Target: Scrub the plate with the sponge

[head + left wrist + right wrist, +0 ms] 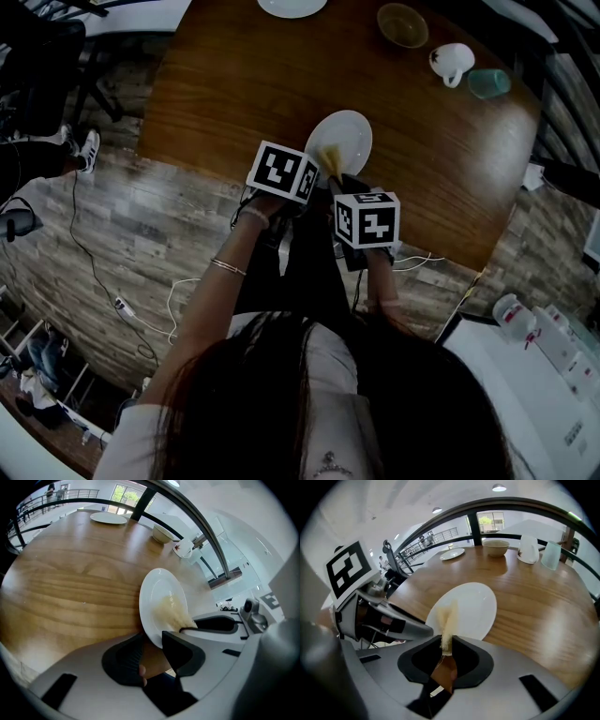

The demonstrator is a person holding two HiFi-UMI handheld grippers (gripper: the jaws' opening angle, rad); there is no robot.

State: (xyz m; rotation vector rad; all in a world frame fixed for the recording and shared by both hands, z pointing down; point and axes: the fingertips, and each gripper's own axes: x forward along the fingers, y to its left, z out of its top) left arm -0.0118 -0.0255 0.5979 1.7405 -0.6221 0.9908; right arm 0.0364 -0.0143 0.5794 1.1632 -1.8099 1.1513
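Behind the left gripper (153, 641), part of the plate (159, 592) hides.

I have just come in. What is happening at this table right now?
A person is working with two hand-held grippers. The left gripper is closed on the rim of a white plate at the near edge of the wooden table. The right gripper pinches a yellowish sponge and holds it against the plate's face, so scrubbing appears to be under way.

Plate (345, 136) sits at the table's (225, 84) near edge, sponge (330, 157) on it. Left gripper (152, 651) on its near rim, right gripper (446, 651) beside. Bowl (402, 25), mug (450, 64), cup (489, 82) far right; second plate (292, 7) far back.
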